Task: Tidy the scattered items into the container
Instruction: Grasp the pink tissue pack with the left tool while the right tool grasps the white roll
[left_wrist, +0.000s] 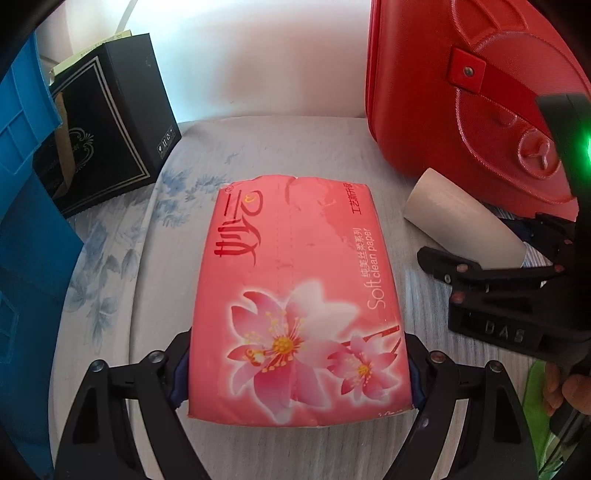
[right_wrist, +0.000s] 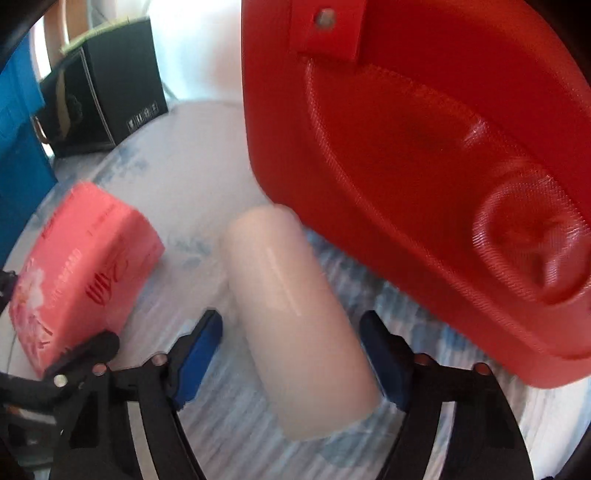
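Note:
A pink soft-paper tissue pack (left_wrist: 295, 277) with flower print lies on the pale floral cloth. My left gripper (left_wrist: 297, 373) is shut on its near end, one pad pressing each side. Seen from the right wrist, the pack (right_wrist: 81, 266) sits at the left, with the left gripper (right_wrist: 74, 362) beside it. A cream cylinder (right_wrist: 295, 314) lies between the blue pads of my right gripper (right_wrist: 295, 350). A gap shows at the left pad, so this gripper is open. The left wrist view shows the cylinder (left_wrist: 461, 221) and the right gripper (left_wrist: 480, 273) at the right.
A blue plastic bin (left_wrist: 26, 184) stands at the left edge. A black box (left_wrist: 110, 129) sits behind it. A red hard case (left_wrist: 461, 92) leans close behind the cylinder. A hand (left_wrist: 569, 391) holds the right gripper, with something green (left_wrist: 535, 406) below it.

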